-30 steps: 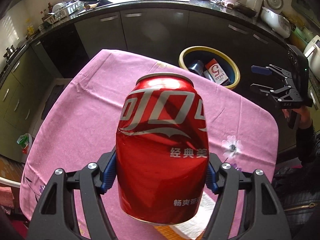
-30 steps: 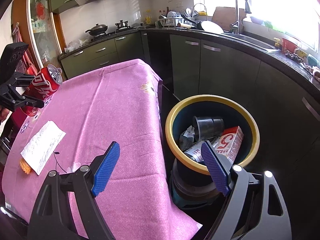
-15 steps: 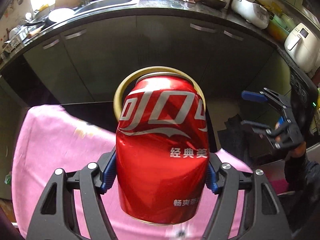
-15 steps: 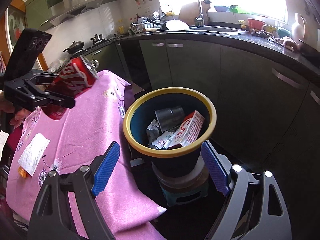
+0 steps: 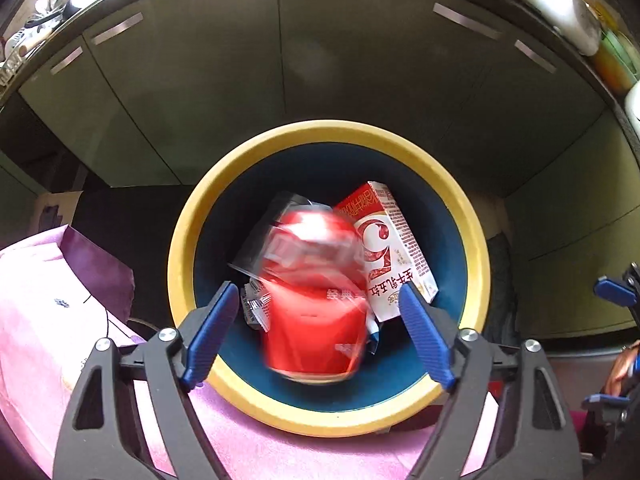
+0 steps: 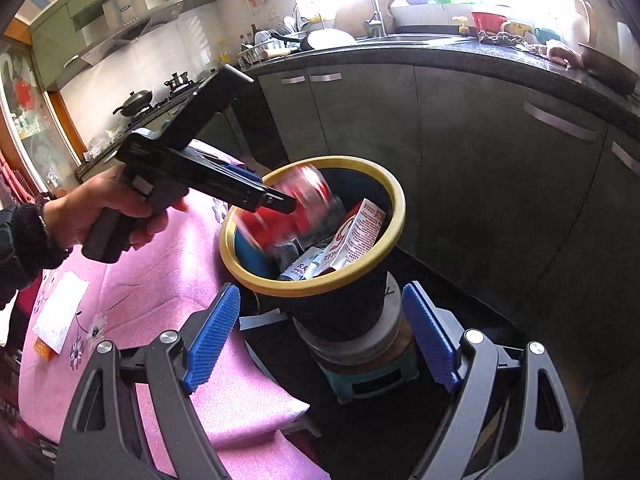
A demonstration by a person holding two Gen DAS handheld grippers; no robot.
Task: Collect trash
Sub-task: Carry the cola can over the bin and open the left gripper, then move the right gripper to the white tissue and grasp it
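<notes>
A red cola can (image 5: 316, 300) is a blur of motion as it drops into the yellow-rimmed dark bin (image 5: 180, 256). My left gripper (image 5: 316, 332) points down over the bin with its jaws opening; the can is between the blue pads (image 5: 208, 332) but they stand apart from it. The right wrist view shows the can (image 6: 296, 204) at the tips of the left gripper (image 6: 280, 200), just above the bin's rim (image 6: 312, 286). My right gripper (image 6: 320, 340) is open and empty, low in front of the bin.
In the bin lie a red-and-white carton (image 5: 392, 256) and other wrappers. The bin stands on a low stool (image 6: 368, 368) between the pink-clothed table (image 6: 160, 280) and grey cabinets (image 6: 460, 160). A white paper (image 6: 60, 312) lies on the table.
The left gripper carried the can from over the table to above the bin, tilted down, and its jaws spread; the can has left the pads and falls. The right gripper shifted a little.
</notes>
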